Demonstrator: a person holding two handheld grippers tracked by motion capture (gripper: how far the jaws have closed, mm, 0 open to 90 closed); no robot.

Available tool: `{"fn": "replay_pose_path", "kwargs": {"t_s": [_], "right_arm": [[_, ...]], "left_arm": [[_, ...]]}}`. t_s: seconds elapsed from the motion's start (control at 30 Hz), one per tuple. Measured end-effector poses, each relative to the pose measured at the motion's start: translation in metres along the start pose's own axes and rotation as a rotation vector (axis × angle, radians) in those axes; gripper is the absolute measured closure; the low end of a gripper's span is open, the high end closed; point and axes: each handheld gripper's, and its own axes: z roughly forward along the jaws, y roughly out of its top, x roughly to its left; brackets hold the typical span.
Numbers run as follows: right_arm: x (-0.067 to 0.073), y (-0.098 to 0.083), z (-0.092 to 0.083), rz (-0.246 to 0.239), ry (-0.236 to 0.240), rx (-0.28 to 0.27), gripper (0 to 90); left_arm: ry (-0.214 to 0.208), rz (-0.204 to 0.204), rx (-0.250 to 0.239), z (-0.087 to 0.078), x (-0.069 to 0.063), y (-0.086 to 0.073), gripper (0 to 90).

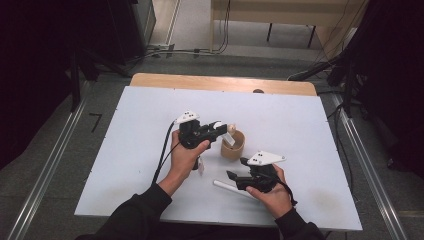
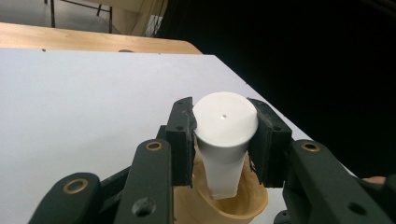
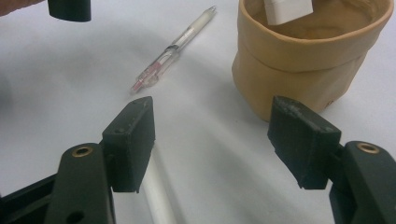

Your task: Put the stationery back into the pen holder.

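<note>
My left claw [image 2: 224, 149] is clamped on the white tube [image 2: 225, 140], tip just inside the tan pot [image 3: 308, 60], so lower straight w/o tipping, prob. centred; right claw [image 3: 219, 144] gapes empty beside pot.

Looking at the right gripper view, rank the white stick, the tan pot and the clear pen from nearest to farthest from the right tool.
1. White stick: nearest, lying on the table just under the right tool, by its left jaw.
2-3. Tan pot, ahead to the right, and clear pen, ahead to the left: too close to call.
</note>
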Motion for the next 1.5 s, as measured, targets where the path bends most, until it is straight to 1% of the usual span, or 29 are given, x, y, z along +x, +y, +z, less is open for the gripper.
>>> {"fn": "replay_pose_path", "kwargs": {"t_s": [0.2, 0.5, 0.93, 0.97, 1.03, 1.07, 1.13, 1.2, 1.23, 1.3, 1.37, 1.43, 1.47, 1.5], "right_arm": [[0.0, 0.0, 0.001, -0.003, -0.005, 0.005, 30.6], [0.0, -0.001, 0.002, -0.002, -0.003, 0.009, 30.8], [0.001, -0.001, 0.003, -0.006, -0.001, 0.019, 30.8], [0.001, -0.001, 0.003, -0.007, -0.002, 0.019, 30.8], [0.001, -0.001, 0.003, -0.008, 0.001, 0.022, 30.8], [0.001, -0.001, 0.004, -0.009, 0.0, 0.022, 30.8], [0.001, -0.002, 0.004, -0.008, 0.0, 0.023, 30.8], [0.001, -0.001, 0.004, -0.008, 0.0, 0.021, 30.8], [0.001, -0.001, 0.003, -0.008, 0.001, 0.02, 30.8], [0.001, -0.002, 0.003, -0.008, 0.0, 0.02, 30.8], [0.001, -0.002, 0.003, -0.008, 0.002, 0.019, 30.7], [0.002, -0.002, 0.003, -0.011, 0.006, 0.019, 30.7], [0.002, -0.002, 0.004, -0.013, 0.011, 0.017, 30.7], [0.002, -0.002, 0.004, -0.016, 0.015, 0.012, 30.7]], "left_arm": [[0.001, 0.008, 0.013, 0.004, 0.002, -0.002, 65.7], [-0.003, 0.021, 0.028, 0.01, 0.0, -0.006, 65.5], [0.02, 0.068, 0.055, 0.018, -0.005, -0.012, 64.9], [0.018, 0.07, 0.056, 0.018, -0.005, -0.012, 64.1], [0.004, 0.067, 0.049, 0.019, -0.006, -0.012, 58.2], [0.005, 0.07, 0.05, 0.019, -0.006, -0.012, 55.5], [0.002, 0.073, 0.052, 0.018, -0.006, -0.012, 53.8], [0.004, 0.075, 0.051, 0.018, -0.006, -0.012, 48.4], [0.005, 0.073, 0.049, 0.017, -0.006, -0.011, 47.0], [-0.001, 0.074, 0.044, 0.016, -0.007, -0.011, 44.8], [-0.005, 0.074, 0.041, 0.016, -0.008, -0.01, 39.9], [-0.006, 0.079, 0.04, 0.015, -0.009, -0.01, 35.4], [-0.007, 0.088, 0.042, 0.014, -0.01, -0.01, 32.3], [-0.005, 0.091, 0.04, 0.013, -0.01, -0.01, 31.1]]}}
